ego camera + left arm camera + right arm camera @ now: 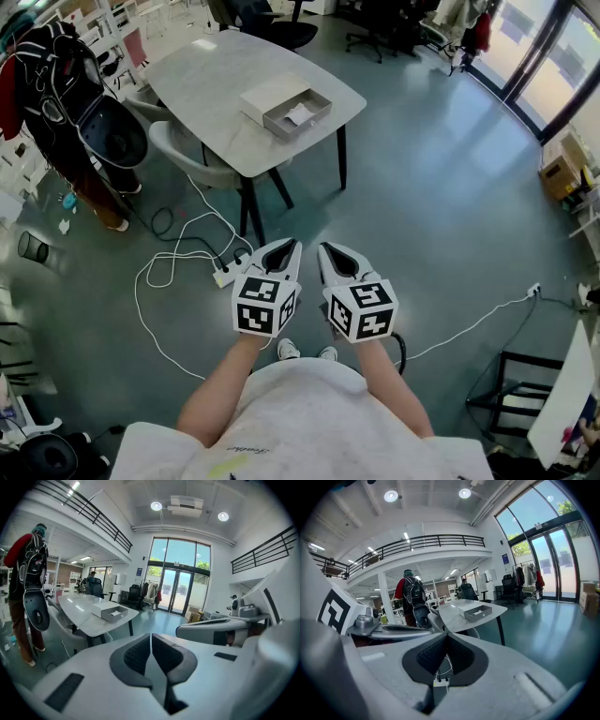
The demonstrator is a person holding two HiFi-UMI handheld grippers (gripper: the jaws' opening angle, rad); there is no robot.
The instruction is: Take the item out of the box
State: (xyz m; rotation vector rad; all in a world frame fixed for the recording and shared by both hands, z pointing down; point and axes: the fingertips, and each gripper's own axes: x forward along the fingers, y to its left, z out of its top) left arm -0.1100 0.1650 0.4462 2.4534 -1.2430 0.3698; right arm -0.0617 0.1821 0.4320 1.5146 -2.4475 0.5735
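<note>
On table [206, 80] ahead, open box [266, 96], item [298, 114] inside

My head camera looks steeply down; both gripper cameras face ahead, all three sharing the far table [211, 80] and box [286, 106].

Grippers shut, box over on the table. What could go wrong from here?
1. A white cable and a power strip lie on the floor on the way to the table: trip risk on approach.
2. The left gripper and right gripper both have jaws together; unopened, they could shove the box, which sits near the table's edge, instead of grasping the white item.
</note>
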